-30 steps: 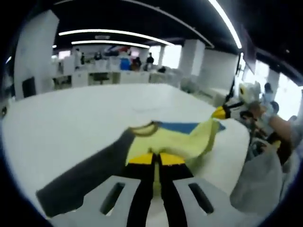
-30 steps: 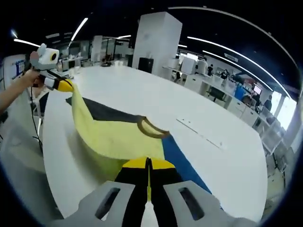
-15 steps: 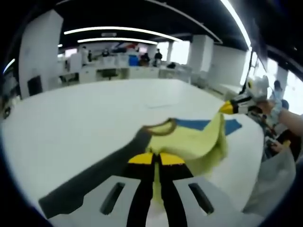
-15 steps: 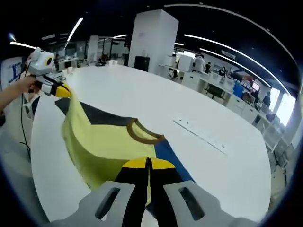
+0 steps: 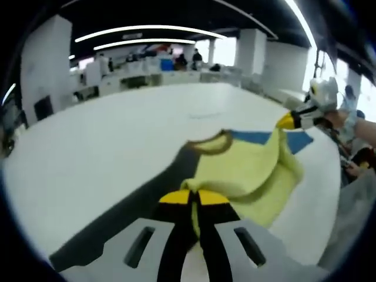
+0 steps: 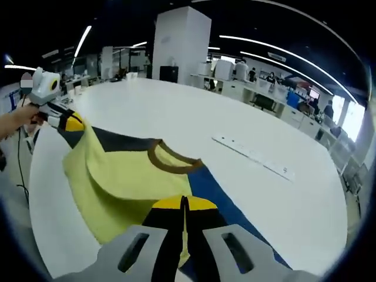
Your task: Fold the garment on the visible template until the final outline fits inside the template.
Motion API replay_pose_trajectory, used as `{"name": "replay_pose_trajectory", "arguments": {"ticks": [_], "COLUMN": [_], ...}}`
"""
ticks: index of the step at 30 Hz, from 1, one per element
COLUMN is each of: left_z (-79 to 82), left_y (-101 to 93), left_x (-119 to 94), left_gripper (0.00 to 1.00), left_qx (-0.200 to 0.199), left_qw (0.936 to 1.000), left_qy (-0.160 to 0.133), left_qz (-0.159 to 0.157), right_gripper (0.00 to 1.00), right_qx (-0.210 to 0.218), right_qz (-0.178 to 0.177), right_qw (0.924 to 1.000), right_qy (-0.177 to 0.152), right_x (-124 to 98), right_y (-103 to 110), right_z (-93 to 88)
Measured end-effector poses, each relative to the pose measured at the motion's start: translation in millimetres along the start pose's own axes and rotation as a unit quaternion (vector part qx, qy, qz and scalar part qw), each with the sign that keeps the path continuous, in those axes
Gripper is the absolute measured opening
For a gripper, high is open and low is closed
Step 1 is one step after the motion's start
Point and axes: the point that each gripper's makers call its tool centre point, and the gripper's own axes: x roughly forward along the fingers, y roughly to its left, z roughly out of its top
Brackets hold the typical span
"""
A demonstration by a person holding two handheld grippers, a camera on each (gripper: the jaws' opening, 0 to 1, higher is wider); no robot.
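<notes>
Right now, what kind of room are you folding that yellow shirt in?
Probably a big open office or lab. A wide white table holds the yellow shirt, long strip lights run along a dark ceiling, and rows of desks with people stand at the back.

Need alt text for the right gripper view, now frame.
The right gripper is shut on a yellow shirt with a brown collar, lifted over a dark template on a white table. At far left, the left gripper holds the shirt's other end.
</notes>
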Motion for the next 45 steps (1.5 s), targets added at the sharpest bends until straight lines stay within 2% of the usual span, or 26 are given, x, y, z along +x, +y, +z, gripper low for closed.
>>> {"name": "replay_pose_trajectory", "arguments": {"ticks": [5, 12, 23, 35, 45], "left_z": [-17.0, -26.6, -40.0, -44.7, -50.9], "left_y": [-4.3, 7.3, 12.7, 16.6, 21.7], "left_x": [6.9, 15.4, 23.7, 26.8, 29.6], "left_gripper": [0.0, 0.0, 0.0, 0.01, 0.05], "left_qx": [0.0, 0.014, 0.041, 0.045, 0.041], "left_qw": [0.9999, 0.9994, 0.9978, 0.997, 0.9967], "left_qy": [0.017, 0.028, 0.045, 0.054, 0.061], "left_qz": [-0.001, 0.015, 0.025, 0.031, 0.035], "right_gripper": [0.01, 0.01, 0.01, 0.02, 0.1], "right_qx": [0.005, 0.013, -0.001, 0.003, 0.012], "right_qz": [0.002, -0.002, -0.007, -0.009, -0.011], "right_qw": [0.9999, 0.9998, 0.9997, 0.9998, 0.9997], "right_qy": [0.009, 0.017, 0.025, 0.02, 0.02], "right_x": [6.6, 15.9, 23.6, 25.0, 21.4], "right_y": [3.2, 1.6, 3.2, 3.0, 2.7], "right_z": [-14.5, -27.2, -43.8, -43.1, -44.4]}}
